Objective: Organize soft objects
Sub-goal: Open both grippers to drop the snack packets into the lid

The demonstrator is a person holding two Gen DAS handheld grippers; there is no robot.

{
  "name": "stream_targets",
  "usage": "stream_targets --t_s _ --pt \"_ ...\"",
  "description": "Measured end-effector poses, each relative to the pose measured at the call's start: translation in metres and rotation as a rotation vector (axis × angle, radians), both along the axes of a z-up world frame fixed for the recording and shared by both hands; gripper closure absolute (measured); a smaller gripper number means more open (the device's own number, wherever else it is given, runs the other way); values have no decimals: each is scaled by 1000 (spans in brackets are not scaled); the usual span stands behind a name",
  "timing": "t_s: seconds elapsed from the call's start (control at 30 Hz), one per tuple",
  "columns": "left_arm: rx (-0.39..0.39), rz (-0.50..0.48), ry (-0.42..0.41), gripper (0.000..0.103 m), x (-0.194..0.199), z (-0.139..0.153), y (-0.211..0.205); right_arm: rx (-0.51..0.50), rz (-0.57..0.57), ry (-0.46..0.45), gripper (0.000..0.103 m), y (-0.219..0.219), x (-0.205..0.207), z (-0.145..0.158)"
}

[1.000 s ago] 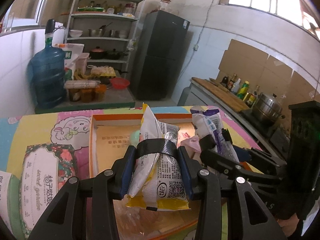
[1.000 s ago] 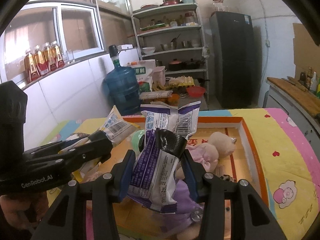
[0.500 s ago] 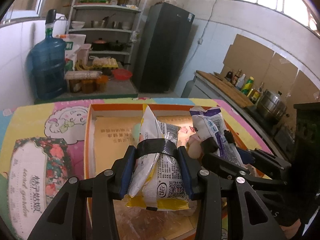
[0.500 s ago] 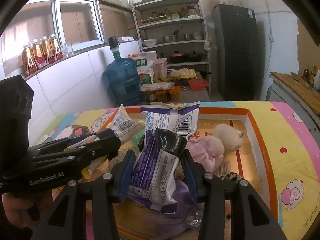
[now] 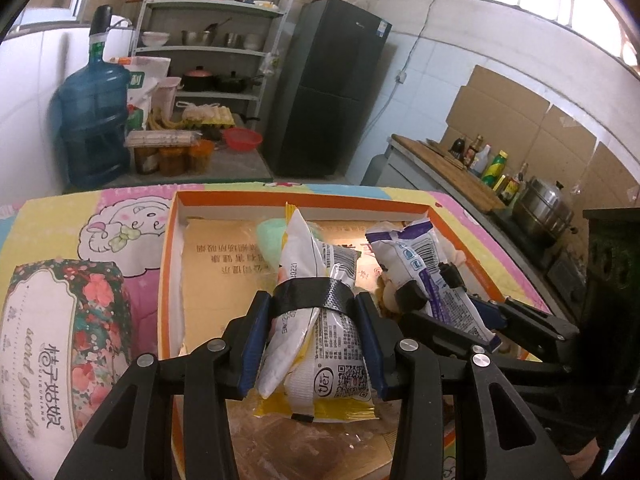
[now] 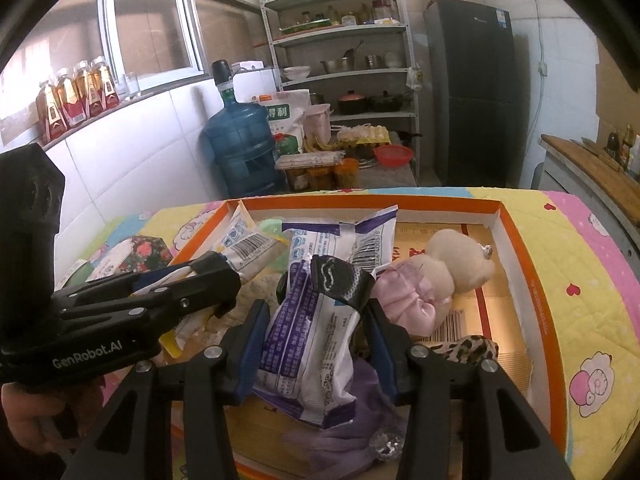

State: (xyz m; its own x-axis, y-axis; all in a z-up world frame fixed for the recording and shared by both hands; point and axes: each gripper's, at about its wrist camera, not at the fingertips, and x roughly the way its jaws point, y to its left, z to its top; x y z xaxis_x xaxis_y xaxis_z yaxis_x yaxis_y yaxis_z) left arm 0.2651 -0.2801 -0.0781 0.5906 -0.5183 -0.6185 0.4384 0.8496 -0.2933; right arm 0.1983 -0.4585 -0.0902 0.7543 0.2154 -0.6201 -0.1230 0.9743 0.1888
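Since 1 s ago both packets are sitting lower and further over the orange-rimmed box [image 5: 168,264]. Left gripper [image 5: 312,344] is clamping the yellow-and-white packet [image 5: 320,320]; right gripper [image 6: 316,344] is clamping the purple-and-white packet [image 6: 316,320], both above the box floor. Risk: the two tools are crowding each other, so the packets may collide or land on the plush doll [image 6: 432,280].
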Motion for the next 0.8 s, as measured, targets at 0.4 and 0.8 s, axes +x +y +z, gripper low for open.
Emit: stream_targets --t_s 0.4,0.8 --pt "-14 21 -28 43 -4 6 5 18 -21 -24 33 -5 -2 1" --pt "-27 36 -62 43 -15 18 16 43 -33 -57 33 -14 -8 5"
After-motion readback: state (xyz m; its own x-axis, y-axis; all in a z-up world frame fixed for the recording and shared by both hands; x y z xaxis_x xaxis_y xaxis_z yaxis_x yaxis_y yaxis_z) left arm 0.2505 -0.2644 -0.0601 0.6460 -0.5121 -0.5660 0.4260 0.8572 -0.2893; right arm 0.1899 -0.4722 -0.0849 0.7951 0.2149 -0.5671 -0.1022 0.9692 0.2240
